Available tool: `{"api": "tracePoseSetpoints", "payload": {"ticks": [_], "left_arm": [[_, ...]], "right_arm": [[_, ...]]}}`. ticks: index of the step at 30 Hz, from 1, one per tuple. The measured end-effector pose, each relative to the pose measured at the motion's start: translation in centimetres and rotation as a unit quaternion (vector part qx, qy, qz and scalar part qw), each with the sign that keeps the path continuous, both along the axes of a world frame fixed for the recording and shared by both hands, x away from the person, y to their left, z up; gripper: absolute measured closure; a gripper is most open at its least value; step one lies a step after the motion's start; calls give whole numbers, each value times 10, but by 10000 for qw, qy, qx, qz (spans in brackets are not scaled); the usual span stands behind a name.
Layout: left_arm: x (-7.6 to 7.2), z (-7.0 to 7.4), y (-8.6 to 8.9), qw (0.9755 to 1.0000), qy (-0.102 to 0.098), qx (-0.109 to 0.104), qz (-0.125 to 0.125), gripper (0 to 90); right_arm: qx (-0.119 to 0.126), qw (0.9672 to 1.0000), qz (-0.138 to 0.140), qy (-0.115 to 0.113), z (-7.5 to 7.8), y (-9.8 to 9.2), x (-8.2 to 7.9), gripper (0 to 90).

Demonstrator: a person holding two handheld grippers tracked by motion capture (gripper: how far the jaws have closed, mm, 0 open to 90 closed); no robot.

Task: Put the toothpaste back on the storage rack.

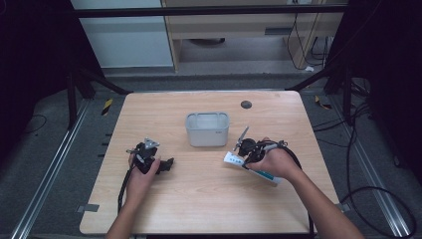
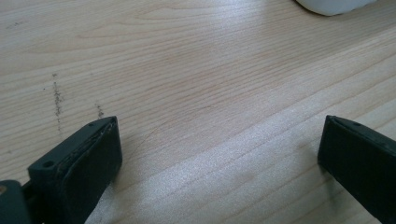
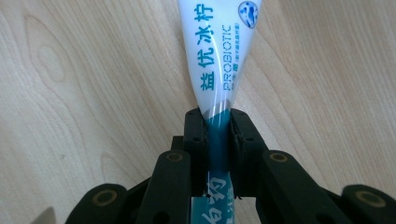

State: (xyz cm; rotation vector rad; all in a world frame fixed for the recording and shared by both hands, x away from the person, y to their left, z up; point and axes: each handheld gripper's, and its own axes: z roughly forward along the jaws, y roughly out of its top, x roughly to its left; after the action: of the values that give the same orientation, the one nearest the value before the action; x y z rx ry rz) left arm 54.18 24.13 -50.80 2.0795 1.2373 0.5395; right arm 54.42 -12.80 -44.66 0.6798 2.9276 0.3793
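Right gripper [image 3: 217, 122] clenched on white-and-teal soft plastic tube [image 3: 219, 51] lying on light wooden surface [image 1: 199, 194]; left gripper [image 2: 219, 154] released, jaws wide apart over bare wood.

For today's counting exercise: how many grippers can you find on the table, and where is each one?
2. The left gripper rests open at the table's left side; the right gripper at the right is clamped on the toothpaste tube.

Fingers [image 3: 201, 135] pinching toothpaste tube [image 3: 219, 51] (white, teal), wooden table [image 3: 84, 93]
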Motion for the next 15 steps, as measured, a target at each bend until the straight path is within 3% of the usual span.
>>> {"api": "tracePoseSetpoints", "payload": {"ticks": [15], "left_arm": [[0, 0, 0, 10000, -1, 1, -3, 0]], "right_arm": [[590, 9972, -335, -307, 32, -10, 1, 790]]}}
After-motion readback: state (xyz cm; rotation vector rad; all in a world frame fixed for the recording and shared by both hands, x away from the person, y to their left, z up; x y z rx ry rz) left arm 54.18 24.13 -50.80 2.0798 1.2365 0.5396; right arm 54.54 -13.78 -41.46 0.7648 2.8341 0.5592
